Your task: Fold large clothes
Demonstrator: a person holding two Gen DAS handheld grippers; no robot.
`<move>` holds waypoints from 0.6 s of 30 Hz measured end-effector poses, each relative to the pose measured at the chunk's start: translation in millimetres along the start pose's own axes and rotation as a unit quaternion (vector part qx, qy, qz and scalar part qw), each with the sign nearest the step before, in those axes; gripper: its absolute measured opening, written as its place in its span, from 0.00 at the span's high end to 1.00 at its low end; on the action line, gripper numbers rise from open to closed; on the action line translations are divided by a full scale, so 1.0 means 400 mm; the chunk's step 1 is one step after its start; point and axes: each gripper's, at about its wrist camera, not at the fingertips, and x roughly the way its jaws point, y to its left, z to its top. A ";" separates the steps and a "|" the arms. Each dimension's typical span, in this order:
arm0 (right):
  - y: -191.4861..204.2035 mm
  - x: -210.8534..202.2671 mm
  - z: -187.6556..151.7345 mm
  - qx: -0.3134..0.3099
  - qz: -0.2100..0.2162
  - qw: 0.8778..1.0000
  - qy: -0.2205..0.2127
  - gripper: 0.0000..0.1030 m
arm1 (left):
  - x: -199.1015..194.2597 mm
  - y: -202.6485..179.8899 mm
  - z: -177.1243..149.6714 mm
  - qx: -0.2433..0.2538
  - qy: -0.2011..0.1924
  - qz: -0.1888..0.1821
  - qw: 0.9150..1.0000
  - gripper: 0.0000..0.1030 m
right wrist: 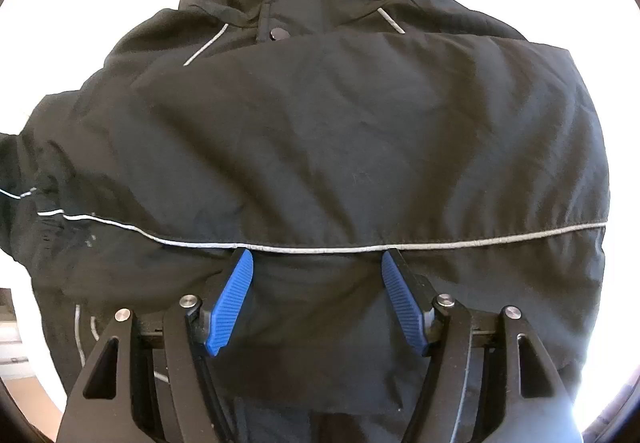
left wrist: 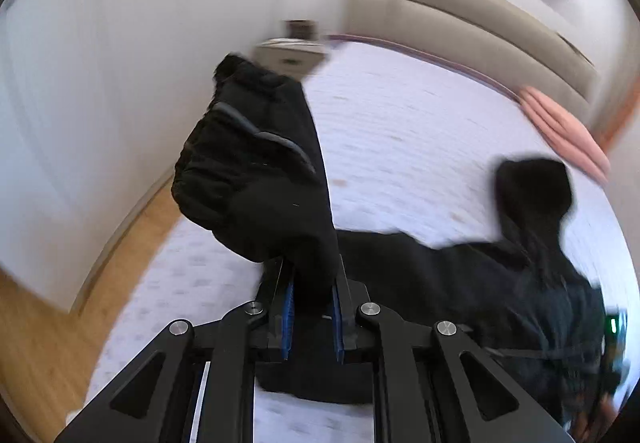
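While left hand-held gripper (left wrist: 314, 293) clamps sleeve (left wrist: 256, 163), jacket (right wrist: 320, 131) hood points away; right hand-held gripper (right wrist: 316, 263) open.

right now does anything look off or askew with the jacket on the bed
Nothing damaged or spilled. The black jacket lies on the bed with one sleeve already folded across its chest, while the left gripper has its jaws shut on the other sleeve, lifted off the bed. The right gripper rests open on the hem.

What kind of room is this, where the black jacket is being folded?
Most likely a bedroom. The black jacket lies on a bed with a white patterned cover, an upholstered headboard stands against the wall, a pink pillow rests beside it, and a small nightstand stands near the bed's corner.
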 end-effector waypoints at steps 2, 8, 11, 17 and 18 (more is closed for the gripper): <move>-0.012 -0.017 -0.007 0.010 0.021 1.000 0.001 0.32 | -0.008 -0.105 -0.030 0.045 -0.005 0.000 0.999 0.86; -0.050 -0.096 -0.057 0.009 0.045 0.999 -0.010 0.32 | -0.013 -0.416 -0.162 0.157 -0.021 -0.029 0.987 0.86; -0.067 -0.120 -0.078 -0.006 0.039 0.999 -0.010 0.32 | 0.027 -0.524 -0.222 0.195 -0.013 -0.047 0.980 0.85; -0.107 -0.130 -0.093 -0.020 0.031 0.999 -0.006 0.32 | 0.083 -0.615 -0.295 0.210 0.034 -0.080 0.974 0.57; -0.115 -0.128 -0.094 -0.016 0.035 0.999 -0.004 0.32 | 0.092 -0.621 -0.306 0.207 0.050 -0.100 0.972 0.43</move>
